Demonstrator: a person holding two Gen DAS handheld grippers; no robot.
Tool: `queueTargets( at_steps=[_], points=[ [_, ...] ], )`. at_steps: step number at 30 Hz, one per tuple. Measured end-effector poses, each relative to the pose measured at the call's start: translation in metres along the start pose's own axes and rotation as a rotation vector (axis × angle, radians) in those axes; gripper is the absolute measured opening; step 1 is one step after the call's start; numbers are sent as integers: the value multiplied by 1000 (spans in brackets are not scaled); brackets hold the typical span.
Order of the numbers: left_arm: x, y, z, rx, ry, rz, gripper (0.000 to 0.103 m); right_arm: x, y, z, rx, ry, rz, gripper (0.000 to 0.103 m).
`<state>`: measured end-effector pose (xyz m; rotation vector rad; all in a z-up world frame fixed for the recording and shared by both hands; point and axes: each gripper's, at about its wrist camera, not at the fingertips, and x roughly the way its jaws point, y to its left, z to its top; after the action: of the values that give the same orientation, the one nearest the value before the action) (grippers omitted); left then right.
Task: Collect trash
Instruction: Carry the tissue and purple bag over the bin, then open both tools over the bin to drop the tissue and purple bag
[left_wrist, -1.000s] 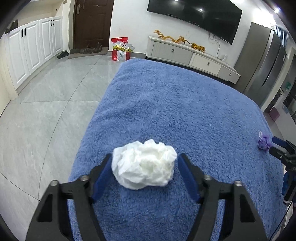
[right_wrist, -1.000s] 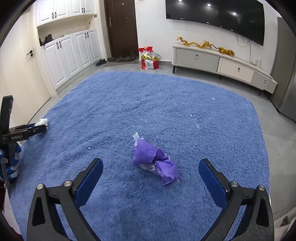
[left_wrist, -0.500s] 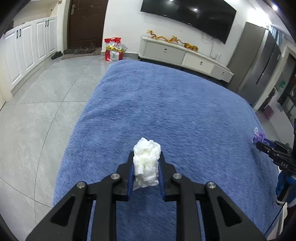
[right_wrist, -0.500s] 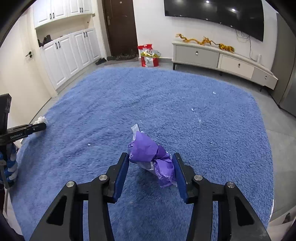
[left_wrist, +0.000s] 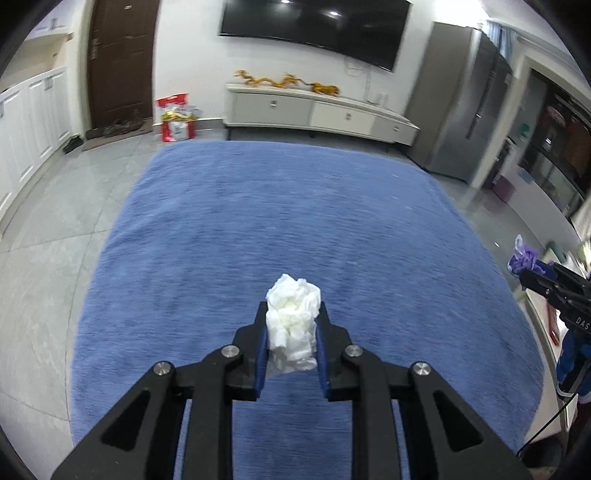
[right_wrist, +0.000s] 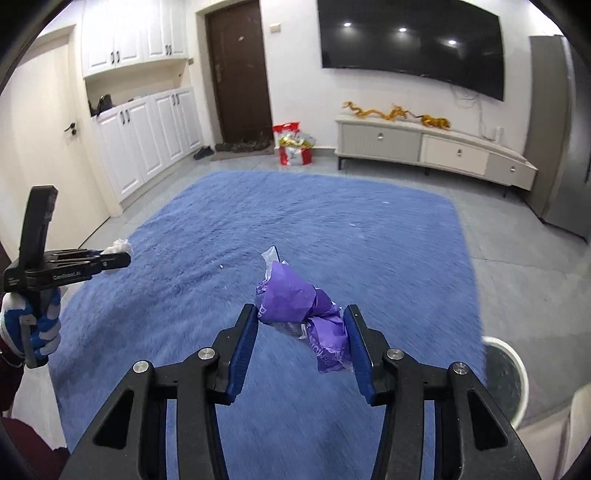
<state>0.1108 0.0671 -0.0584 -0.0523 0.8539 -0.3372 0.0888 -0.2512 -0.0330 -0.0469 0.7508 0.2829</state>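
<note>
My left gripper (left_wrist: 291, 319) is shut on a crumpled white tissue (left_wrist: 293, 325) and holds it above the blue rug (left_wrist: 280, 221). My right gripper (right_wrist: 302, 317) is shut on a crumpled purple wrapper (right_wrist: 303, 310), also raised above the rug (right_wrist: 295, 221). In the right wrist view the left gripper (right_wrist: 114, 256) shows at the left with the tissue (right_wrist: 118, 246) at its tip. In the left wrist view the right gripper (left_wrist: 524, 271) shows at the right edge with the purple wrapper (left_wrist: 522, 256).
A white round bin (right_wrist: 504, 376) stands on the floor off the rug's right edge. A TV cabinet (right_wrist: 432, 147) and a red bag (right_wrist: 293, 149) are by the far wall. White cupboards (right_wrist: 147, 136) line the left. Grey tile floor (left_wrist: 55, 236) surrounds the rug.
Both grippers closed, the left on the tissue and the right on the purple wrapper, and have since lifted them off the rug. The white bin has come into the right wrist view.
</note>
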Motion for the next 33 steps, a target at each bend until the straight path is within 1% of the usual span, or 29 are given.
queueTargets(
  at_steps=[4,5,8,9,12,16,19,21,24,26,29,32,33],
  points=[
    [6,-47,6,80,22,-54,20,-37,-20,-20,43,-28,-52,47],
    [8,-60,9,100,29,-67,20,-49,-30,-27,63,-39,-73,47],
    [19,-111,17,181,53,-124,20,-72,-58,-43,119,-63,-124,47],
    [23,-125,20,202,58,-138,20,-78,-70,-48,138,-69,-142,47],
    [37,-182,32,281,75,-202,20,-92,-111,-68,220,-76,-211,47],
    [66,-259,49,362,97,-266,21,-94,-156,-87,298,-73,-270,47],
    [96,-314,61,400,130,-303,21,-83,-191,-98,354,-58,-295,47],
    [119,-345,69,409,158,-322,23,-67,-217,-104,391,-37,-301,47],
    [155,-387,81,440,180,-322,23,-40,-250,-110,429,-6,-296,47],
    [178,-409,85,446,210,-340,24,-23,-266,-113,446,12,-294,48],
    [211,-432,93,447,235,-343,25,4,-289,-119,465,46,-295,48],
    [239,-447,96,439,261,-338,30,26,-303,-124,472,72,-302,50],
    [249,-451,97,434,271,-342,35,34,-309,-125,474,79,-305,51]
  ],
)
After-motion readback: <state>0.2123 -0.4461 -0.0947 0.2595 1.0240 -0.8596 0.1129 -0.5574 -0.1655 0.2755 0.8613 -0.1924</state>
